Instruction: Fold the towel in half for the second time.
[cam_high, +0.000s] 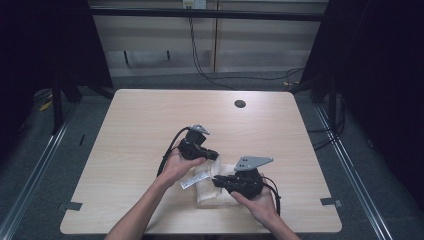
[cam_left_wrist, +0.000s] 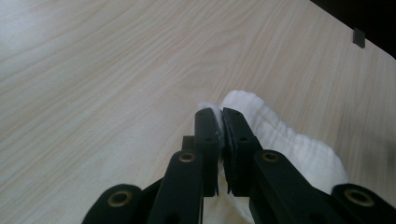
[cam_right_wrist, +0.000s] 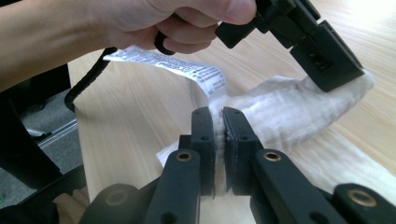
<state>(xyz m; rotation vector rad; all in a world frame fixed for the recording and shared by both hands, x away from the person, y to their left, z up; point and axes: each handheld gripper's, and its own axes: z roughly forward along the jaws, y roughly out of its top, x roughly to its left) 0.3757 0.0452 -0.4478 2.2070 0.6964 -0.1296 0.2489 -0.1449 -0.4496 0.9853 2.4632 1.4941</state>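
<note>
In the high view, the white cloth is lying bunched on the tabletop near its front edge, between the two hands. The left gripper is reaching in from the left and is meeting the cloth's upper end, while the right gripper is pointing left into the middle of the cloth; a white care label is sticking out from the cloth toward the left forearm. In the left gripper view, the left gripper is pinching a fold of the white cloth, its jaws standing almost together with fabric showing in the thin gap; the rest of the cloth is trailing off to the right over the bare wood. In the right gripper view, the right gripper is clamping the white cloth at the spot where the care label is attached, jaws nearly closed on the fabric. Farther off, the left hand is holding the left gripper pressed down on the far end of the cloth, which is stretching slightly raised between the two grippers.
</note>
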